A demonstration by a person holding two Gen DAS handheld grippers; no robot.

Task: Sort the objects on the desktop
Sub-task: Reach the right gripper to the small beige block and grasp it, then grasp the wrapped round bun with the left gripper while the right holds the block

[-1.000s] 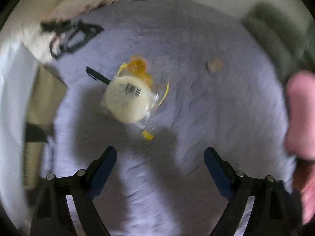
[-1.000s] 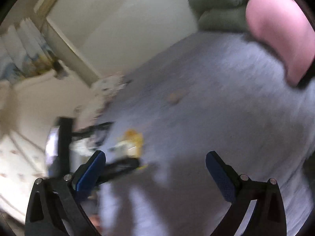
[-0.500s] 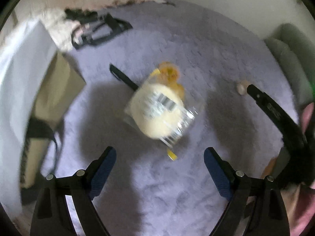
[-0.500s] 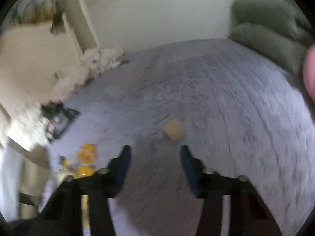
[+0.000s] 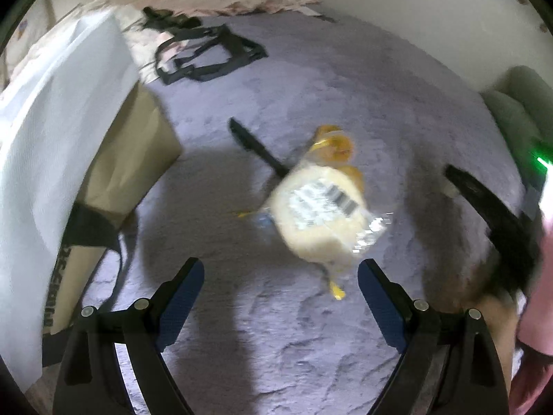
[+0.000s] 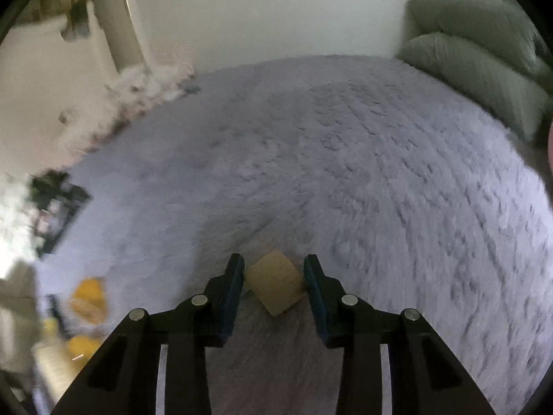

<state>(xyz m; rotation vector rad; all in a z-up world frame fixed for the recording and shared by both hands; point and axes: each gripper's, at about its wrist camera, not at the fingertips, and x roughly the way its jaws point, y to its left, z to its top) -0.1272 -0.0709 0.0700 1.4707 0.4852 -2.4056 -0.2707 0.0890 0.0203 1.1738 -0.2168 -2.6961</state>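
A clear bag (image 5: 321, 214) holding a pale round item with a barcode label and yellow pieces lies on the purple fluffy blanket (image 5: 276, 328). A black pen-like stick (image 5: 255, 145) pokes out from under it. My left gripper (image 5: 280, 269) hovers open just short of the bag, which is not between the fingers. A small tan block (image 6: 274, 287) sits between the blue pads of my right gripper (image 6: 274, 259). Its jaws are closing and stand close to the block's sides, with a thin gap on the left. The bag (image 6: 83, 314) shows blurred at the lower left.
A brown cardboard box (image 5: 131, 159) with a white sheet over it stands at the left. Black straps (image 5: 207, 55) lie at the back by rumpled cloth. Green pillows (image 6: 477, 52) line the right side by the wall. A pink sleeve (image 5: 542, 294) is at the right edge.
My right gripper swung over to the tan block and its jaws narrowed from wide to close around it. My left gripper drew nearer the bag. The right gripper's finger entered the left view.
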